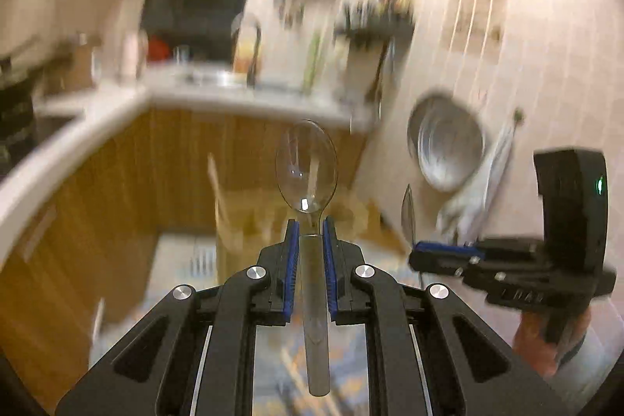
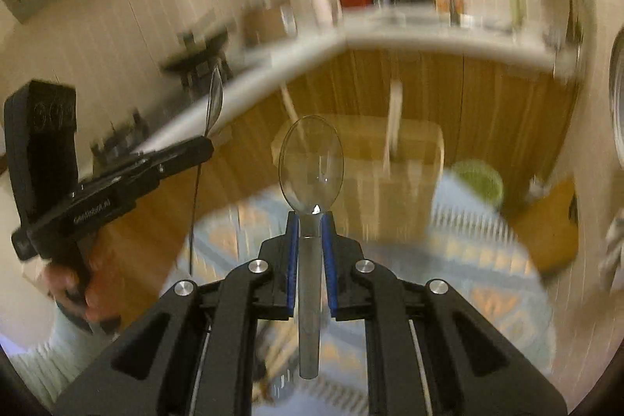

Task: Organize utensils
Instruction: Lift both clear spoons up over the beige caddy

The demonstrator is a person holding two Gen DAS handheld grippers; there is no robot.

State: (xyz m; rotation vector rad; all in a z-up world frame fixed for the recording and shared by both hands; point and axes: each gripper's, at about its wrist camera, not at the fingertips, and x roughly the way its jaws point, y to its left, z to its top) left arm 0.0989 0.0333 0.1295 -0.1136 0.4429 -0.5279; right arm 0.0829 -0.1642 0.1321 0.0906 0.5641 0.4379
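- Two clear plastic spoons are being held up in the air, one in each gripper, in front of the wooden kitchen cabinets [image 1: 187, 166].
- Left gripper [image 1: 311, 227] is clamping its blue pads [image 1: 291, 260] on the neck of the left spoon [image 1: 307, 166], whose bowl is sticking out forward past the fingertips and whose handle is running back between the fingers.
- Right gripper [image 2: 311, 223] is clamping the right spoon [image 2: 311, 162] the same way, bowl forward.
- Both bowls are showing against the cabinets, below the white countertop [image 1: 249, 100].
- Each gripper is appearing in the other's view, gripped by a hand [image 2: 82, 287], to the side of the cabinets.
- Background is blurring; a metal bowl [image 1: 448, 143] is hanging on the tiled wall, right of the cabinets.
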